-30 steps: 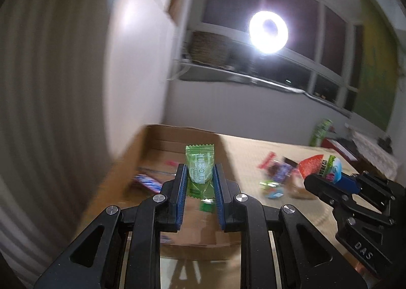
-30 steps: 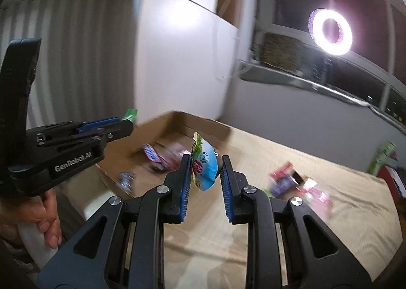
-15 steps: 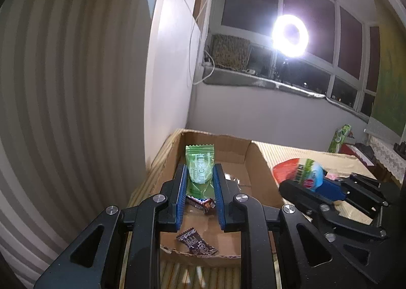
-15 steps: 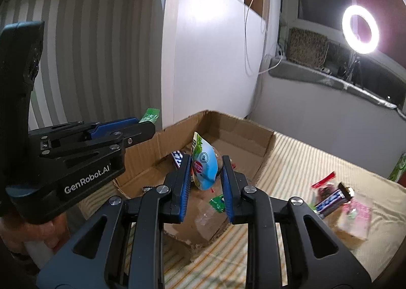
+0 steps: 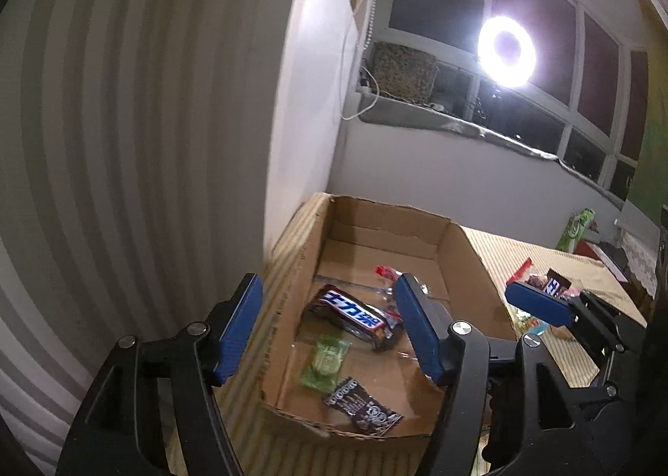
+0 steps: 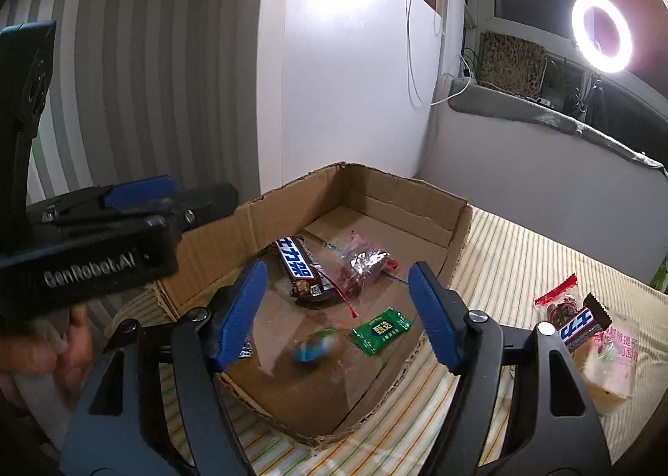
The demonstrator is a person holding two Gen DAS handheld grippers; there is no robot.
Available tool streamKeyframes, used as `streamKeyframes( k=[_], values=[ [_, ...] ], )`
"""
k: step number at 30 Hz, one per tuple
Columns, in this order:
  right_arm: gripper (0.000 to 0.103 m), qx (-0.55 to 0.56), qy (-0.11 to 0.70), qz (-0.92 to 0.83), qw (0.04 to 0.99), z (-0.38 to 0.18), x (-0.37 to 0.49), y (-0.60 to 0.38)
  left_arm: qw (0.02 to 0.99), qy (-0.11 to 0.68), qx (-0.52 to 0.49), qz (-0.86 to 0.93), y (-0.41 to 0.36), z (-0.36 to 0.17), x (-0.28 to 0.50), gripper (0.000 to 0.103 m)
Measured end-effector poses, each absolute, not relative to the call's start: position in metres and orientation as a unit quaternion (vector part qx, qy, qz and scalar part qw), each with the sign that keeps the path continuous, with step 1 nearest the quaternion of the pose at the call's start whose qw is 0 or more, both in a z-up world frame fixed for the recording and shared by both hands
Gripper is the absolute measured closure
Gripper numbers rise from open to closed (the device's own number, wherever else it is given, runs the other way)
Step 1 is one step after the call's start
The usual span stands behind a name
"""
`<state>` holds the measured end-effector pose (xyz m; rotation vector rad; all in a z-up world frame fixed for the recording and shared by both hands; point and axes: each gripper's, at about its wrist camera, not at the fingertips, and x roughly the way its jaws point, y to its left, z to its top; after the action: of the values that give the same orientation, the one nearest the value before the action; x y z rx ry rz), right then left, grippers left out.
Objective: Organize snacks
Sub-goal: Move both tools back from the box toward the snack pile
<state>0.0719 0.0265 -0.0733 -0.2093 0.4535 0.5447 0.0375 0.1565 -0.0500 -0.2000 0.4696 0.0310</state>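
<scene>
Both grippers are held over the box (image 6: 378,192), tipped down toward its floor. The left gripper (image 5: 327,327) has its jaws opening with nothing between them; the green candy (image 5: 325,361) lies on the box floor below it, beside the chocolate bar (image 5: 355,315). The right gripper (image 6: 336,313) also has its jaws opening and nothing gripped; a blurred blue packet (image 6: 313,348) is seen just beneath it, apparently dropping to the box floor next to the green candy (image 6: 380,330).

The likely risk is a bounce: the blue packet is released near the box's low, torn front edge, so it could be tipped out onto the striped cloth (image 6: 509,263). The two grippers are close together over the box, so a knock between them is possible when they are drawn back. More snacks (image 6: 578,319) are left on the cloth to the right of the box, so the sorting is judged unfinished. A hand (image 6: 46,350) is seen left of the box, gripping the left tool's handle.
</scene>
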Motion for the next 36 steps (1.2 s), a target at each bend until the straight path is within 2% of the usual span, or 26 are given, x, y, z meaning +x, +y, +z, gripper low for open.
streamKeyframes(
  k=[3, 14, 23, 36],
  values=[
    [0.027, -0.108, 0.211, 0.262, 0.936, -0.07, 0.065, 0.028, 0.969, 0.222, -0.108, 0.026, 0.169, -0.046, 0.03, 0.027],
    [0.024, -0.069, 0.188, 0.262, 0.944, -0.057, 0.049, -0.002, 0.969, 0.225, -0.094, 0.047, 0.161, -0.036, 0.017, 0.027],
    [0.024, -0.018, 0.183, 0.219, 0.958, -0.059, 0.045, -0.079, 0.972, 0.229, -0.048, 0.002, 0.097, -0.025, 0.03, 0.026],
    [0.023, 0.055, 0.198, 0.093, 0.974, -0.076, 0.03, -0.217, 0.964, 0.24, 0.026, -0.108, -0.036, -0.034, 0.042, 0.026]
  ],
)
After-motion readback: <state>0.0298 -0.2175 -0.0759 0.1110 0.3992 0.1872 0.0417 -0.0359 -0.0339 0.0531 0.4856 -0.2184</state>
